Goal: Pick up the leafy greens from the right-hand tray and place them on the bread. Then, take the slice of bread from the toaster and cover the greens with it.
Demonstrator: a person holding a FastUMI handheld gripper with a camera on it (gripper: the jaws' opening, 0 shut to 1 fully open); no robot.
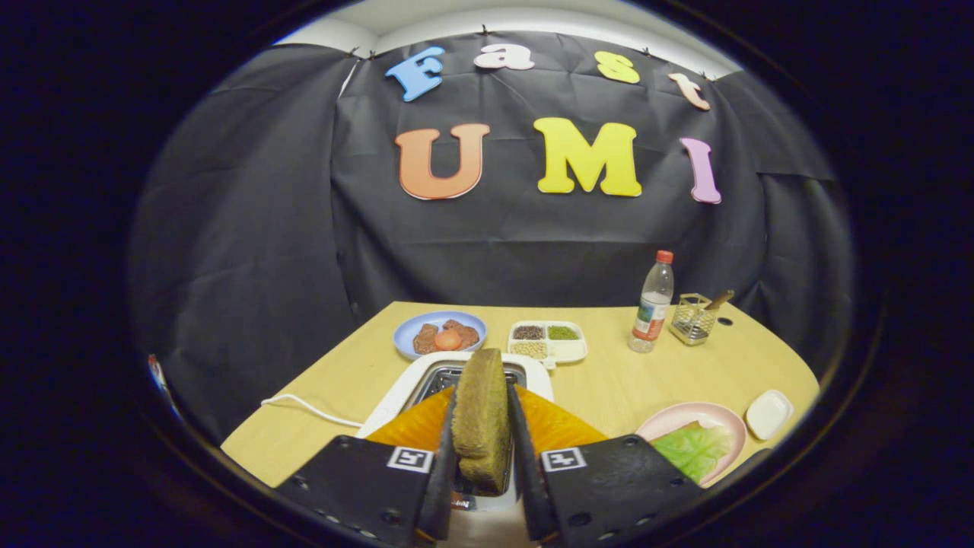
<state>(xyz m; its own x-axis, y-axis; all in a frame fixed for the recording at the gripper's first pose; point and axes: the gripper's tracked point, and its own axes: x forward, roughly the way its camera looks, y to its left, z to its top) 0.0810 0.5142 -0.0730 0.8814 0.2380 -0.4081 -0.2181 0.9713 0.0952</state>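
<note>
My gripper [482, 438] is shut on a brown slice of bread [480, 415], which stands on edge between the two fingers. The slice is held just above the white toaster [407, 384], whose open slot [440, 378] shows behind it. To the right of the fingers, a pink plate [670, 417] carries the leafy greens [692, 449]; whatever lies under the greens is hidden.
Beyond the toaster stand a blue plate [407, 329] with brown food and an orange ball, and a white divided tray [576, 352] of grains. Farther right are a plastic bottle [653, 303], a wire basket [692, 318] and a small white dish [768, 414]. The toaster's cord [308, 409] trails left.
</note>
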